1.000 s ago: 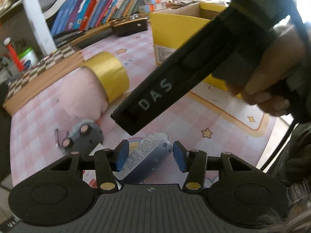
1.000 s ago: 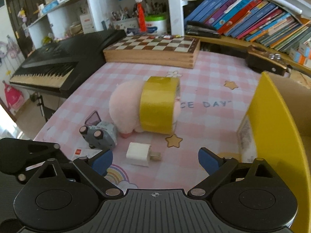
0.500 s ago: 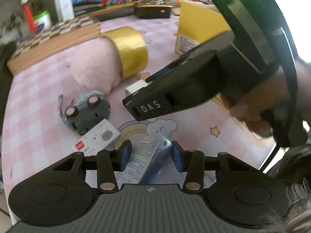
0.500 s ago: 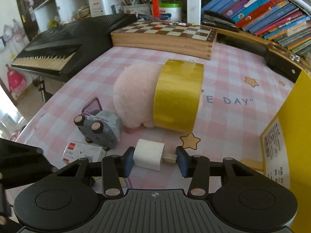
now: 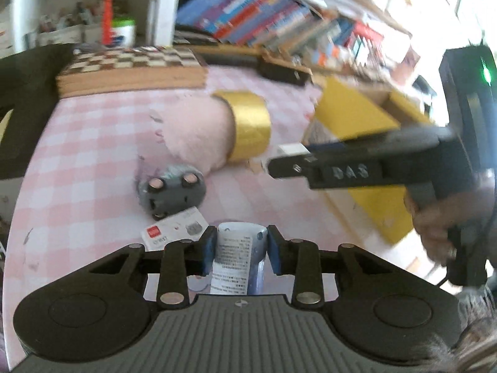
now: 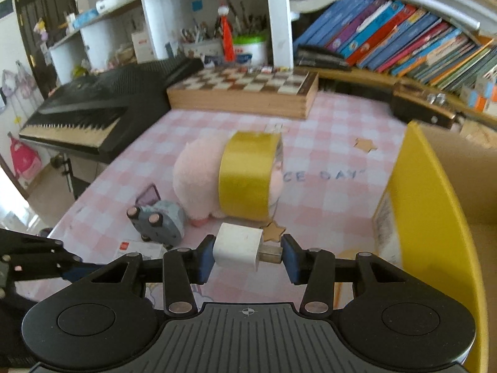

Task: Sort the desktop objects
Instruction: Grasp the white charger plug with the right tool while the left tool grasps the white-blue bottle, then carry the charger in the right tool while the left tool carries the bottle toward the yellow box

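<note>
My left gripper (image 5: 240,248) is closing its jaws, and the blue pads touch both sides of a blue tube with a white printed label (image 5: 236,258) that points along the fingers. In the right wrist view my right gripper (image 6: 247,255) is shut on a white charger plug (image 6: 237,245), one pad on its body and one on its metal prong, held just above the pink checked tablecloth (image 6: 326,205). From the left wrist view the right gripper (image 5: 279,161) shows side-on with the charger plug (image 5: 290,149) at its tip, close to the yellow box (image 5: 351,115).
A pink plush (image 6: 195,180) ringed by a gold tape roll (image 6: 248,174) lies mid-table, with a grey toy car (image 6: 161,220) and a small white carton (image 5: 174,230) in front. The open yellow box (image 6: 435,217) stands right; chessboard (image 6: 248,90), keyboard (image 6: 84,118) and books behind.
The right gripper closed on the charger plug and lifted it off the cloth. The left gripper narrowed around the blue tube and rolled, so the tube now lines up with its fingers.
</note>
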Tool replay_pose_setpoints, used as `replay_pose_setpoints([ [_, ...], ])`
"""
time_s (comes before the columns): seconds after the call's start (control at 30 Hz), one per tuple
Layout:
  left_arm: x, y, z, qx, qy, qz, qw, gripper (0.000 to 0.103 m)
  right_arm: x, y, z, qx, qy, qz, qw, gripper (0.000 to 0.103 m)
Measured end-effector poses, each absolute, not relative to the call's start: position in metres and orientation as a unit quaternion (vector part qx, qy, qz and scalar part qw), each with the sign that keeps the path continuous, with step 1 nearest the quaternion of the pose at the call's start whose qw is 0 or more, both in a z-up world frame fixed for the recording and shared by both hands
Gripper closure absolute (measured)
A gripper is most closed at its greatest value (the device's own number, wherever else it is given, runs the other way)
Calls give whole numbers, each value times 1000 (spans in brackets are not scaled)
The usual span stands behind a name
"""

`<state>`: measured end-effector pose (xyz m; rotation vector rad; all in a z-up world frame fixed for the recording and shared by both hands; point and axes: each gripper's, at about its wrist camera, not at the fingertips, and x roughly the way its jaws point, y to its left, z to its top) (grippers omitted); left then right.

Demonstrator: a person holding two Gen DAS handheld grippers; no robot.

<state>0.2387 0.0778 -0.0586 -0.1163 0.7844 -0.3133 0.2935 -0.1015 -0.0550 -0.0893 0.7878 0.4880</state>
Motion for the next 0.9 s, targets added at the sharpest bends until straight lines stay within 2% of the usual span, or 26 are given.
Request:
replay_pose_setpoints([
  [0.27,222,80,-38,-98,336,-139,927,72,277,-106,-45,-21,378,227,897,58],
  [0.9,177,91,4,-119,256,-133,950,73,225,-112,-21,-21,357,220,908,58],
])
